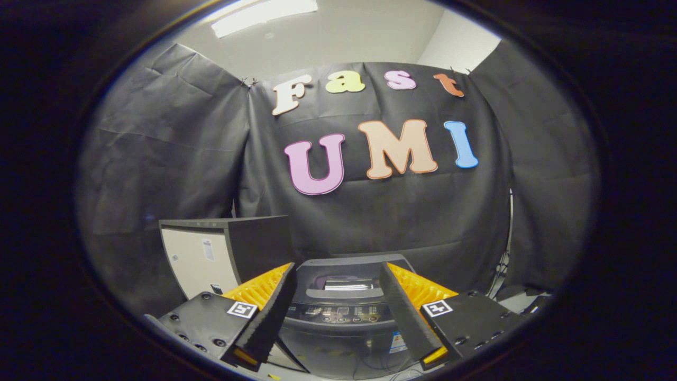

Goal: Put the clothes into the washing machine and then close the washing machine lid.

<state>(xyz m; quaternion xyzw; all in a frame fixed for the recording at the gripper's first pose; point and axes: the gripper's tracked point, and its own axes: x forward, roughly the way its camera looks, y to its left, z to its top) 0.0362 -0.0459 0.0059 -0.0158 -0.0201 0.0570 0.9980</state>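
Floor — a pale strip of it shows at the foot of the booth cloth. Standing on it: the washer, seen between the fingers of the gripper, which are spread apart, and a cabinet just beside the washer. Dark cables run down to the floor near the cloth.

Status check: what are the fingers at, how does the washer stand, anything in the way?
Gripper open, holding nothing. Dark grey top-loading washing machine ahead, framed between the fingers, apart from them; lid looks down. Box-shaped white-fronted cabinet stands beside the washer.
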